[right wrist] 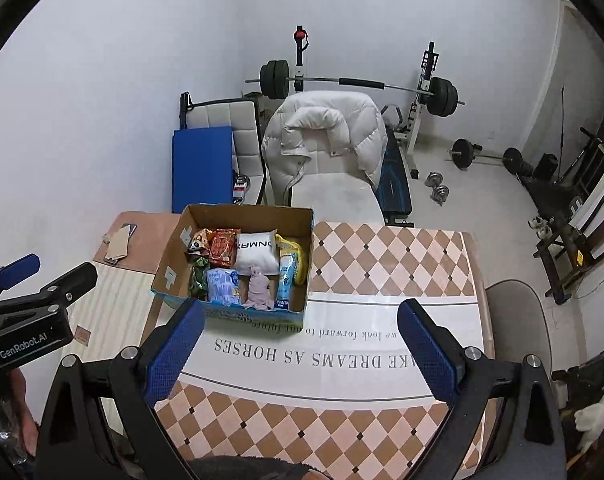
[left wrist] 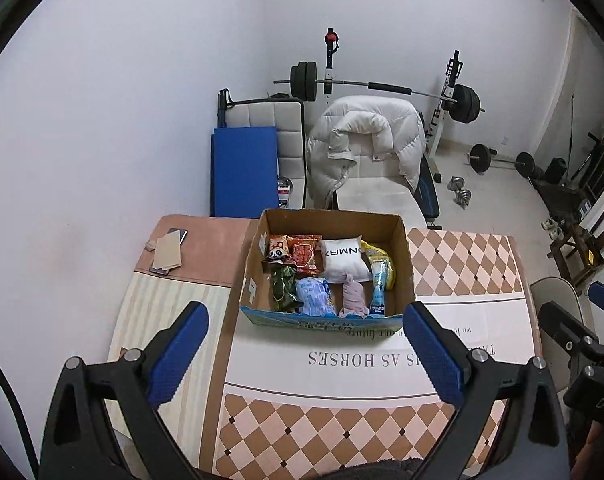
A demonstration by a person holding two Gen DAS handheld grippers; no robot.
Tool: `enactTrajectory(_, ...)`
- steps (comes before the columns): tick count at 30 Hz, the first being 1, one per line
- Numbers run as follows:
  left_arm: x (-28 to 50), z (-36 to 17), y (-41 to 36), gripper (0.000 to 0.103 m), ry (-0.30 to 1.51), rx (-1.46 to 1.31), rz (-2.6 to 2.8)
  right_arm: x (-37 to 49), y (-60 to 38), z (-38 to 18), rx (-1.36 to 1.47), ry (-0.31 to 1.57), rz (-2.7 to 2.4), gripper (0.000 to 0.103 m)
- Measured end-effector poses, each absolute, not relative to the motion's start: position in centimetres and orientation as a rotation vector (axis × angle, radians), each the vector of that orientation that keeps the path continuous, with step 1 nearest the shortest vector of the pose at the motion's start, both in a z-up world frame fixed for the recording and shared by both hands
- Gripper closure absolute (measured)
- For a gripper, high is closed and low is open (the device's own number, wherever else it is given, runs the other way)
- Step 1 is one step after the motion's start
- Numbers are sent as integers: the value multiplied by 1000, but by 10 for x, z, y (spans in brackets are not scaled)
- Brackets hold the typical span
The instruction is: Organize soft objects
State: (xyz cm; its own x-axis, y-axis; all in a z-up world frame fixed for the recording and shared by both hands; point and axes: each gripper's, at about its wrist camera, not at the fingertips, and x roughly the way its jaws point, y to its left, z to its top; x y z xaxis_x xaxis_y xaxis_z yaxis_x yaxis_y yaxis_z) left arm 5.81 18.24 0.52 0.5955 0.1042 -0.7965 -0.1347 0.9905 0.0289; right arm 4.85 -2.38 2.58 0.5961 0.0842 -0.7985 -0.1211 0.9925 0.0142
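Observation:
An open cardboard box (left wrist: 404,256) stands on the table and holds soft things: a white pillow (left wrist: 344,260), a pink cloth (left wrist: 353,295), a blue packet (left wrist: 314,296), a red snack bag (left wrist: 306,254), a green bundle (left wrist: 283,288) and a panda toy (left wrist: 277,254). The box (right wrist: 169,272) with the pillow (right wrist: 257,254) and pink cloth (right wrist: 257,290) also shows in the right wrist view. My left gripper (left wrist: 304,346) is open and empty, held above the table in front of the box. My right gripper (right wrist: 302,344) is open and empty, beside the left one.
The table wears a checkered cloth (left wrist: 462,256) with printed text. A phone and card (left wrist: 167,254) lie at its far left corner. Behind stand a chair with a white jacket (left wrist: 362,140), a blue mat (left wrist: 243,172) and a barbell rack (left wrist: 382,88). Another chair (right wrist: 518,320) is at right.

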Motion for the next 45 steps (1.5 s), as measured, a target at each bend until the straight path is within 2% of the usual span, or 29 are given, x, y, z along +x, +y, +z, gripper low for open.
enactTrajectory(6, 58, 4, 182, 3, 936, -51, 121, 49, -23, 25, -56, 941, 110, 4)
enactTrajectory(8, 59, 2, 180, 3, 942, -47, 126, 51, -23, 23, -70, 945, 100, 0)
enactTrajectory(10, 59, 0, 179, 0, 941, -43, 136, 52, -23, 23, -73, 937, 93, 0)
enactTrajectory(45, 66, -10, 174, 0, 944, -30, 146, 65, -33, 19, -88, 911, 59, 0)
